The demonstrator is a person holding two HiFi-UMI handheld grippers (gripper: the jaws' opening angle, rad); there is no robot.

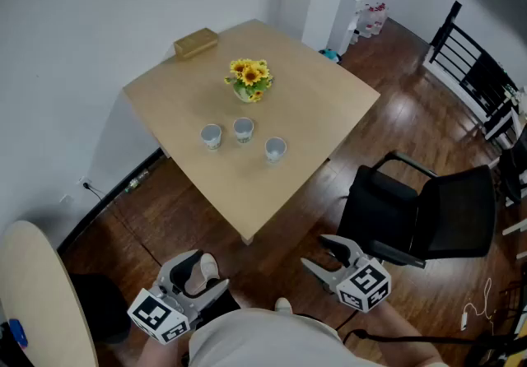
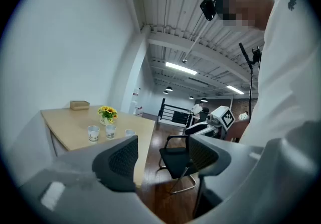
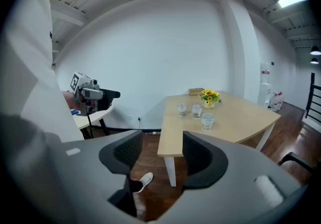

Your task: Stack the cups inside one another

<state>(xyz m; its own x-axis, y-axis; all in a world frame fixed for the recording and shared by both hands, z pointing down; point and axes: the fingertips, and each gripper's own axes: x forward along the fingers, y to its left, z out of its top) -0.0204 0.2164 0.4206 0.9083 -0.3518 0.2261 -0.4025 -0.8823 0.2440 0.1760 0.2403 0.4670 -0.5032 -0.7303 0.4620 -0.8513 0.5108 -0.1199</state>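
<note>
Three cups (image 1: 243, 130) stand upright in a loose row at centre frame on the table (image 1: 321, 94), well above both grippers at the bottom edge. The left gripper (image 1: 202, 273) gapes wide and empty. The right gripper (image 1: 317, 252), narrower but still apart, holds nothing and looks slightly nearer the rightmost cup. A black chair (image 1: 420, 209) flanks the approach at right, and sunflowers (image 1: 249, 79) stand beyond the cups.

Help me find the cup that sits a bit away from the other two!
Find the light wooden table with the sunflowers on it. In front of the flowers, your cup is the small white one nearest the black chair, set forward from the other two cups.
</note>
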